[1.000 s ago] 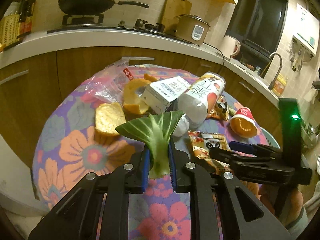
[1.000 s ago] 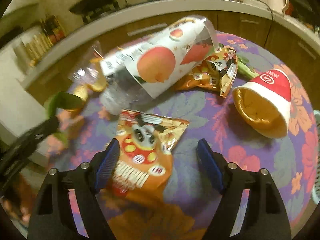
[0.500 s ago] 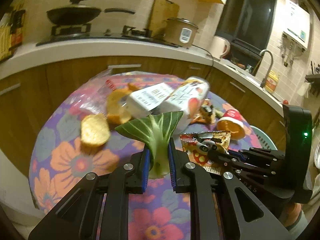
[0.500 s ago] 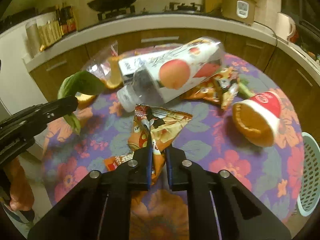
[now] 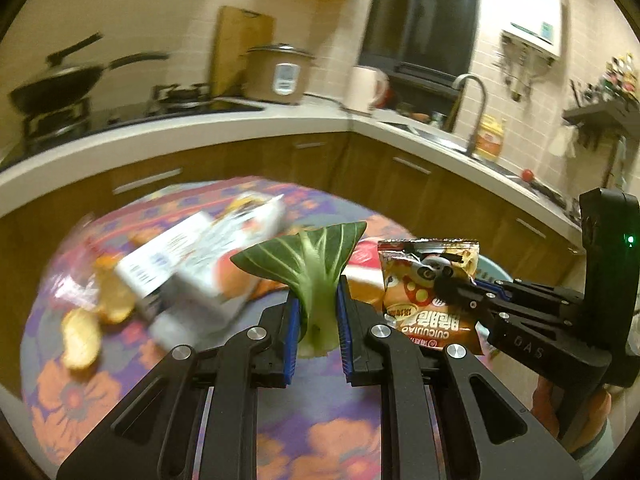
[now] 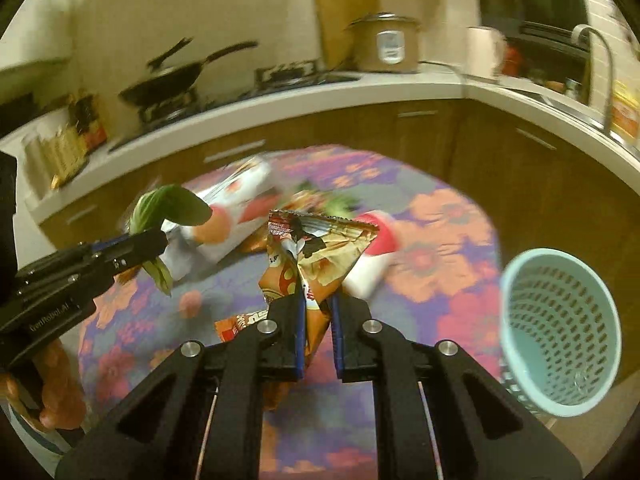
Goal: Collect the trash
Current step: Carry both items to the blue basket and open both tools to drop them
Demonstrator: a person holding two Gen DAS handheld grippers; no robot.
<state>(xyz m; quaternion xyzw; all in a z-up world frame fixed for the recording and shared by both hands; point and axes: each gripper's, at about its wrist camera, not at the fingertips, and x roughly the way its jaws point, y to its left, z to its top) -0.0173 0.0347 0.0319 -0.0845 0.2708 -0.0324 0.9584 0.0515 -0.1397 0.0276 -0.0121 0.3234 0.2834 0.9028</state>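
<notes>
My left gripper (image 5: 317,312) is shut on a green bok choy leaf (image 5: 310,264) and holds it above the flowered round table (image 5: 328,436). My right gripper (image 6: 316,312) is shut on an orange snack bag (image 6: 316,248) and holds it above the table; it also shows in the left wrist view (image 5: 430,292). The leaf also shows in the right wrist view (image 6: 168,210). A light blue mesh trash basket (image 6: 560,328) stands off the table's right edge. Blurred on the table lie a plastic bottle with an orange label (image 5: 224,256), a white carton (image 5: 168,256), a red and white cup (image 6: 370,256) and orange peel (image 5: 80,338).
A kitchen counter (image 5: 200,136) curves behind the table with a wok (image 5: 56,88), a rice cooker (image 5: 280,74), a kettle (image 5: 366,88) and a sink tap (image 5: 474,108). Wooden cabinets stand below it.
Both grippers have lifted and swung right with their loads. The right gripper went from open over the snack bag to shut on it and raised it. The basket has come into the right view.
</notes>
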